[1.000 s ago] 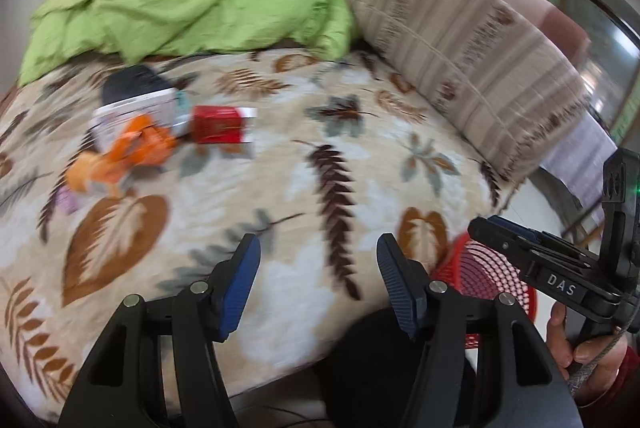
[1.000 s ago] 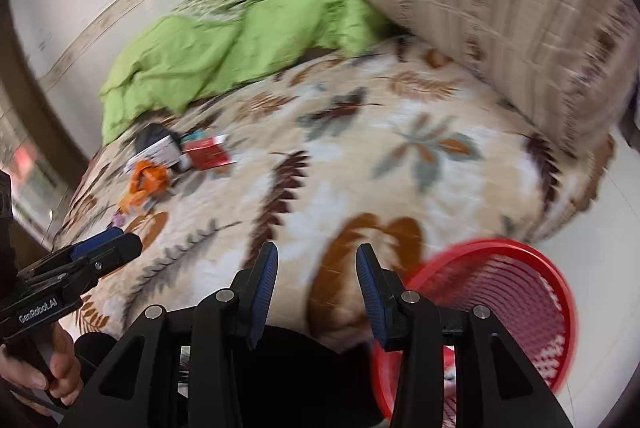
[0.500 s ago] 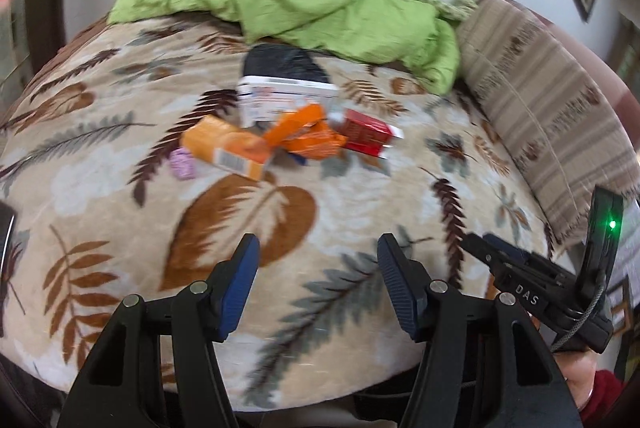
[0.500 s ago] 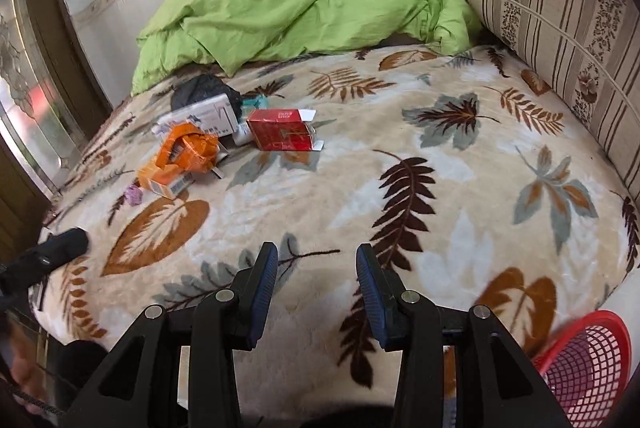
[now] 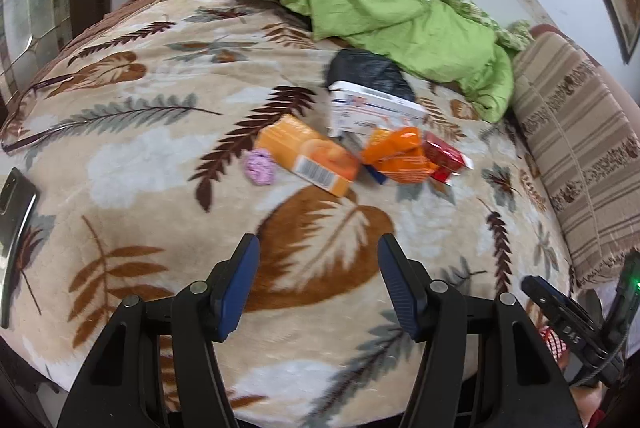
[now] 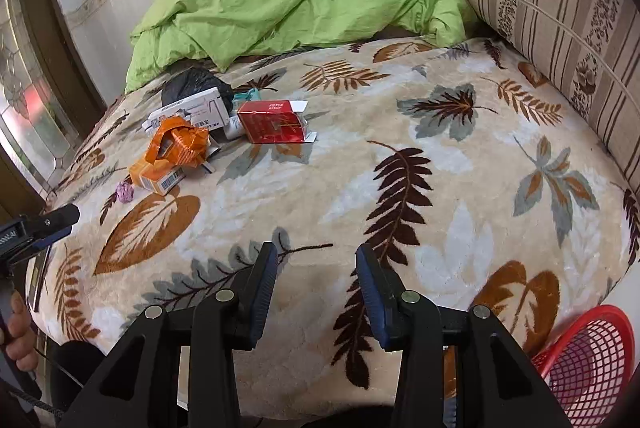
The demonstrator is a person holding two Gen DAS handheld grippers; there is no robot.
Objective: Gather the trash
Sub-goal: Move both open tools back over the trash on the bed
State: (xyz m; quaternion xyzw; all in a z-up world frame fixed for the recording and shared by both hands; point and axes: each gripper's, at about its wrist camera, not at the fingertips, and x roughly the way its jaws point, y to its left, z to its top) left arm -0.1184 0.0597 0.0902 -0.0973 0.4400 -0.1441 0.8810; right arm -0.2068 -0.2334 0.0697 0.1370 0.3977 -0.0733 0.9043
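Both claws, the left claw [image 5: 319,280] and the right claw [image 6: 316,282], had swung from the red basket [image 6: 592,364] toward the bed, each part-open and empty. The trash pile, with an orange box [image 5: 308,160], lay ahead of them, still uncollected.

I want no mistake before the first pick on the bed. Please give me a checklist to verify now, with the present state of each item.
1. Left hand-held gripper empty, jaws apart: ok.
2. Right hand-held gripper empty, jaws apart: ok.
3. Trash in plain view on the blanket: ok. Orange box, orange wrapper, red carton, white box, purple wad, black bag.
4. Pieces apart enough for a clean single grasp: not ok; wrapper, boxes and carton overlap.
5. Red basket in view beside the bed, open: ok.
6. Phone at the blanket's edge, trash or not: cannot tell.
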